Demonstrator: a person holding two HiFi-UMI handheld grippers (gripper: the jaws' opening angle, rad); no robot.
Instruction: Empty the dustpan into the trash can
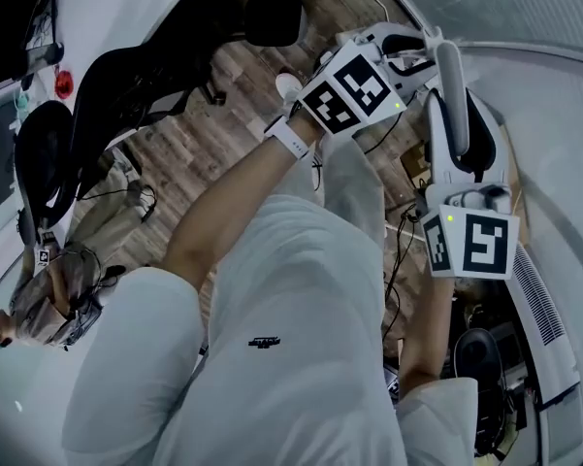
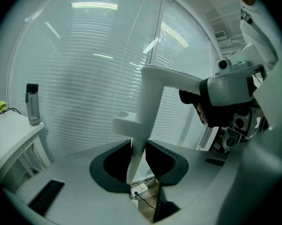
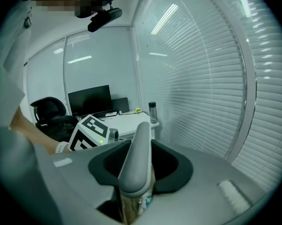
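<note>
White handle (image 2: 150,97), grey handle (image 3: 136,158) near blinds (image 3: 201,88)

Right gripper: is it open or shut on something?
Shut: the right gripper clamps the grey handle, which fills the gap between its jaws.

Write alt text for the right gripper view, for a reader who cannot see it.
The right claw grips a grey handle rising between its jaws. Behind are the left claw's marker cube, a white desk with a monitor and water bottle, and window blinds at right.

Marker cubes (image 1: 354,90) black-and-white squares; dustpan handle (image 3: 137,153) pale grey; floor (image 1: 189,149) brown wood-grain planks; blinds (image 2: 84,78) white-striped.
</note>
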